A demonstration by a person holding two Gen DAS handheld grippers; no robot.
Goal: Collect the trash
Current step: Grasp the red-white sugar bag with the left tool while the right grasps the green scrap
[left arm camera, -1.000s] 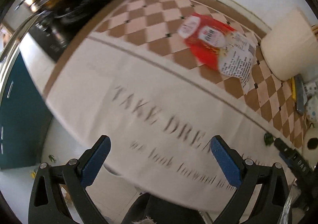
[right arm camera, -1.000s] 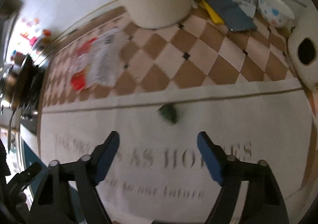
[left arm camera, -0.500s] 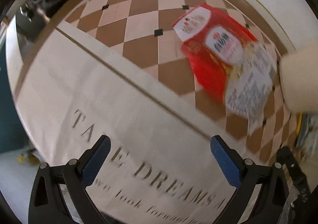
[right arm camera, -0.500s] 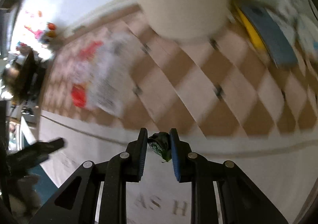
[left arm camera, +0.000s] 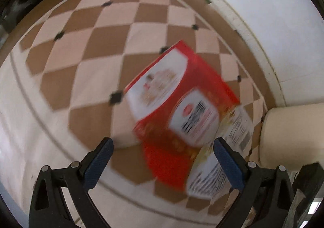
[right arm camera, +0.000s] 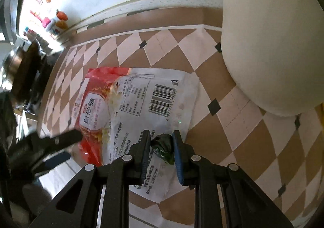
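Note:
A flat red and white food bag (left arm camera: 182, 114) (right arm camera: 139, 106) lies on the brown and cream checkered cloth (left arm camera: 97, 45). My left gripper (left arm camera: 162, 153) hangs open just above the bag's near end, one finger on each side of it, not touching. In the right wrist view my right gripper (right arm camera: 161, 145) is shut on a small crumpled dark green wrapper (right arm camera: 163, 147) and hovers over the white, barcoded part of the bag. The left gripper (right arm camera: 60, 141) shows there as a dark blurred shape at the bag's left edge.
A large cream cylindrical container (right arm camera: 271, 45) (left arm camera: 293, 132) stands right of the bag. A white wall (left arm camera: 263, 5) runs behind the cloth. A dark stove with pans (right arm camera: 22, 70) and small colourful jars (right arm camera: 54, 23) sit at the far left.
Both grippers have moved over the table to the red bag and come lower. The right gripper has shut on the green wrapper, lifted it off the cloth and carried it along.

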